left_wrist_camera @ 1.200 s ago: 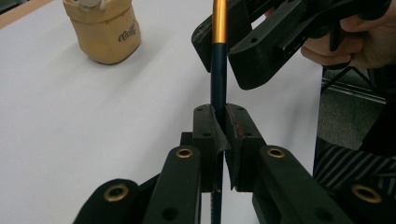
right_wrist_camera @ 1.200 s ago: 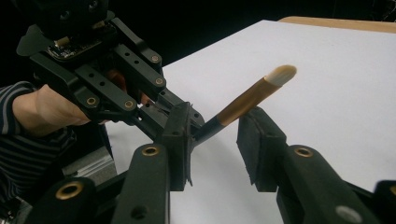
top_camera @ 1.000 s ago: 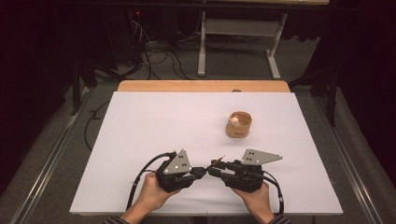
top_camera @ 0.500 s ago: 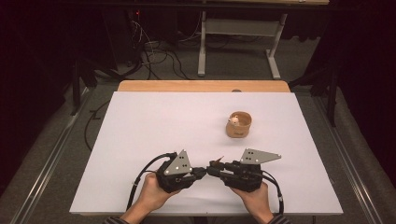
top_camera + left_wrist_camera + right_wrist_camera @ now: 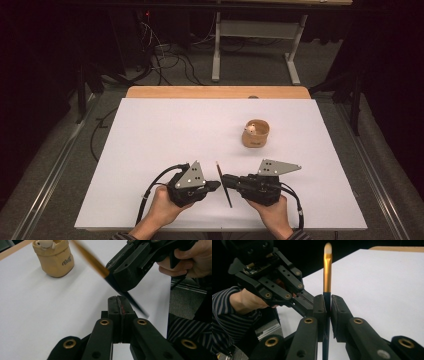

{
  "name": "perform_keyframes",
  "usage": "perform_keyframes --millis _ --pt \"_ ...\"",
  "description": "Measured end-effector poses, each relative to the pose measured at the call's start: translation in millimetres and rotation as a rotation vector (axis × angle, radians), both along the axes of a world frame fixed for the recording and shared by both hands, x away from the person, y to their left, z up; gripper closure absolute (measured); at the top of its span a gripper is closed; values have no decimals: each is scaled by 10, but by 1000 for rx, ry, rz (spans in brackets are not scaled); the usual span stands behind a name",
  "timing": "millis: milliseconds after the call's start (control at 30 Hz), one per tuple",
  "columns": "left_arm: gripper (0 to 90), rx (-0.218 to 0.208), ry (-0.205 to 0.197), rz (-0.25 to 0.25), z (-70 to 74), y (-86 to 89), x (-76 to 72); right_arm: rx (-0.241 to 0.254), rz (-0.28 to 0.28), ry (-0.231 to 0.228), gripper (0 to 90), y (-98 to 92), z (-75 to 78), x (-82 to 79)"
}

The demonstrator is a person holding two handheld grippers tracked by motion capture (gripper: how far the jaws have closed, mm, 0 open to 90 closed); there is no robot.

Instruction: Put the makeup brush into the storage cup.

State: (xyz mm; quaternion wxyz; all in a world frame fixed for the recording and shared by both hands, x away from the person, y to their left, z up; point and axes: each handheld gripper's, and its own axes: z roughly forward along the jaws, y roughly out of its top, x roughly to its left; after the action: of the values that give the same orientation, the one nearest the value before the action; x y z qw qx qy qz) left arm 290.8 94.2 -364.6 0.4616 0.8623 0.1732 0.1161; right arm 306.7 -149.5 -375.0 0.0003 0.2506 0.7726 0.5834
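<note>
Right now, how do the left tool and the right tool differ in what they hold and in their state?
The right tool is shut on the brush, its pads pressed against the dark handle; its jaws have just been closing. The left tool holds nothing, its jaws shut flat against each other. In the high view the brush crosses the tip of the right tool, while the left tool's tip stops just short of it. Both are black, hand-held, and point toward each other over the white table.

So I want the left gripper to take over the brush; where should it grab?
On the dark handle below the right gripper, coming in from the side. The brush is thin and clamped mid-shaft; the gold ferrule and bristle end lie beyond the grip.
</note>
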Motion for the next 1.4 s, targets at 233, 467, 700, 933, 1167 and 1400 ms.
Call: perform_keyframes --millis 233,467,700,933,1167,1400 --pt "849 -15 7 -16 1 0 -2 -7 4 -11 853 1 20 -13" --pt "698 -23 14 -5 12 12 -6 -8 -2 -14 853 -13 34 -12" --pt "559 -33 18 31 4 56 -4 -17 -5 -25 854 -33 52 -11" --pt "484 -46 29 67 -18 158 -3 -23 -13 -26 854 -55 70 -10" --pt "433 -43 31 100 54 272 -14 -32 -19 -34 854 -71 86 -9" --pt "405 -43 26 137 121 417 -39 -41 -20 -40 854 -77 93 -10"
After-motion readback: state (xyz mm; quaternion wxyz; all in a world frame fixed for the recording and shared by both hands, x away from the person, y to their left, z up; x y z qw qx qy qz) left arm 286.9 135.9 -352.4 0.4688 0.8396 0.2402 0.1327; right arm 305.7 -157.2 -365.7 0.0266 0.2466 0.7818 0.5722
